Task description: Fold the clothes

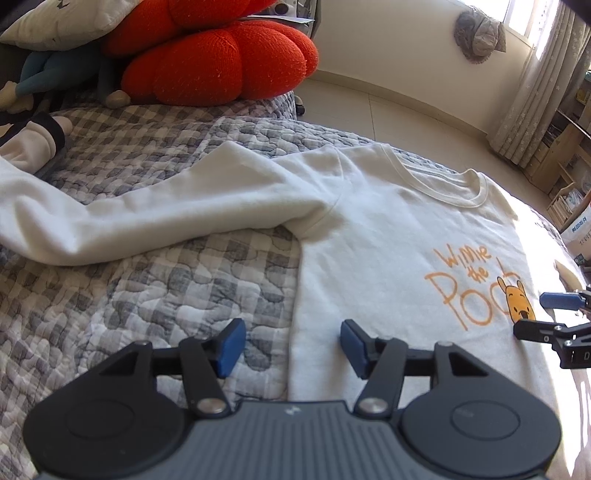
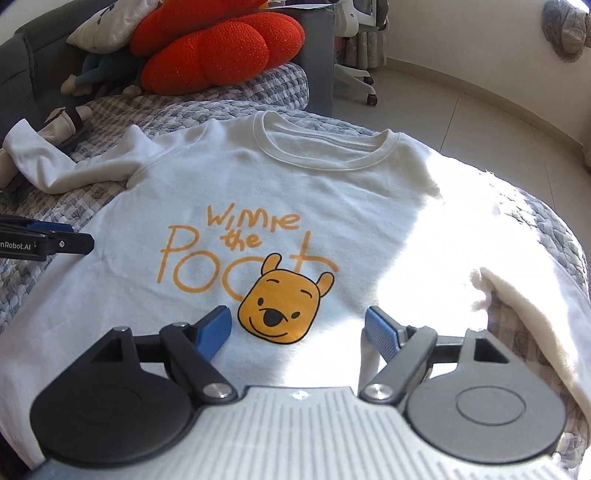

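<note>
Left wrist view: left gripper, jaws wide and holding nothing, above the white sweatshirt spread front-up on the checked quilt. Red cushion behind, tiled floor, curtain.

Right wrist view: right gripper wide and holding nothing over the bear print; office chair beyond.

We see a white sweatshirt printed with orange lettering and an orange bear face outlined in black. Under it the bed quilt shows a grey-and-white check. At the far left we find a bright red knitted cushion beside a white pillow. Our left gripper and right gripper are black with blue pads.
</note>
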{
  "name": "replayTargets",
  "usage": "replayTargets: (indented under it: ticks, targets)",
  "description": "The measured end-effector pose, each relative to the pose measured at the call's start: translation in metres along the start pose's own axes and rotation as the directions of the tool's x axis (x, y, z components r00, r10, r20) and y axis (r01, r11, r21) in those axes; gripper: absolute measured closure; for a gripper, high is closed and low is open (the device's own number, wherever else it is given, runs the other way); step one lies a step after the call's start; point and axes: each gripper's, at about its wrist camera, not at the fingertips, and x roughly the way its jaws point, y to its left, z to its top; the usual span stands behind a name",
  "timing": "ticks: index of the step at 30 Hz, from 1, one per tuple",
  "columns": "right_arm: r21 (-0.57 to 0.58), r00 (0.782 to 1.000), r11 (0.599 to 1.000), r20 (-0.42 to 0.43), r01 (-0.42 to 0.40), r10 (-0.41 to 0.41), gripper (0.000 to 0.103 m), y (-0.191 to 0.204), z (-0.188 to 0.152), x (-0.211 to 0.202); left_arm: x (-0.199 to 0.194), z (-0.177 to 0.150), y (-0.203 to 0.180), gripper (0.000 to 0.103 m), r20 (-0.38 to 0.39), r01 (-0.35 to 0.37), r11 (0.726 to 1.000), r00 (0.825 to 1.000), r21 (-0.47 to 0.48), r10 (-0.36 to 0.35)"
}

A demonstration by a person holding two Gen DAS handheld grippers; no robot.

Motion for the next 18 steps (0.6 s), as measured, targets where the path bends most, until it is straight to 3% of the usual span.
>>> replayTargets:
  ticks: [3, 6, 8, 10, 12, 14, 18]
  targets:
    - [0.019, 1.000, 1.000, 0.007, -0.009, 0.008, 0.021, -0.019, -0.010, -0.008, 0.000, 0.000, 0.000, 0.044, -0.001, 0.002, 1.000, 1.000, 0.000, -0.002]
    - [0.034, 0.999, 0.998, -0.017, 0.047, -0.046, 0.016, -0.037, -0.018, -0.015, 0.000, 0.000, 0.001, 0.044, -0.001, 0.003, 1.000, 1.000, -0.002, -0.003]
    - [0.049, 1.000, 0.999, -0.003, 0.003, -0.003, 0.016, -0.052, -0.026, -0.021, 0.000, 0.000, 0.001, 0.044, -0.002, 0.004, 1.000, 1.000, -0.005, -0.004]
    - [0.062, 1.000, 0.998, -0.012, 0.029, -0.029, 0.014, -0.064, -0.031, -0.025, 0.000, 0.000, 0.001, 0.044, -0.002, 0.003, 1.000, 1.000, -0.004, -0.003]
    - [0.124, 0.997, 0.989, -0.036, 0.079, -0.075, 0.005, -0.084, -0.038, -0.027, 0.000, 0.000, 0.001, 0.044, 0.000, 0.000, 1.000, 1.000, 0.000, 0.000]
    - [0.190, 0.998, 0.980, -0.016, 0.066, -0.064, 0.006, -0.104, -0.047, -0.033, 0.000, 0.000, 0.001, 0.044, 0.000, -0.002, 1.000, 1.000, 0.002, 0.002]
    - [0.323, 0.988, 0.934, -0.041, 0.155, -0.150, 0.005, -0.142, -0.065, -0.044, 0.000, 0.001, 0.003, 0.044, -0.005, 0.004, 1.000, 1.000, -0.014, -0.004]
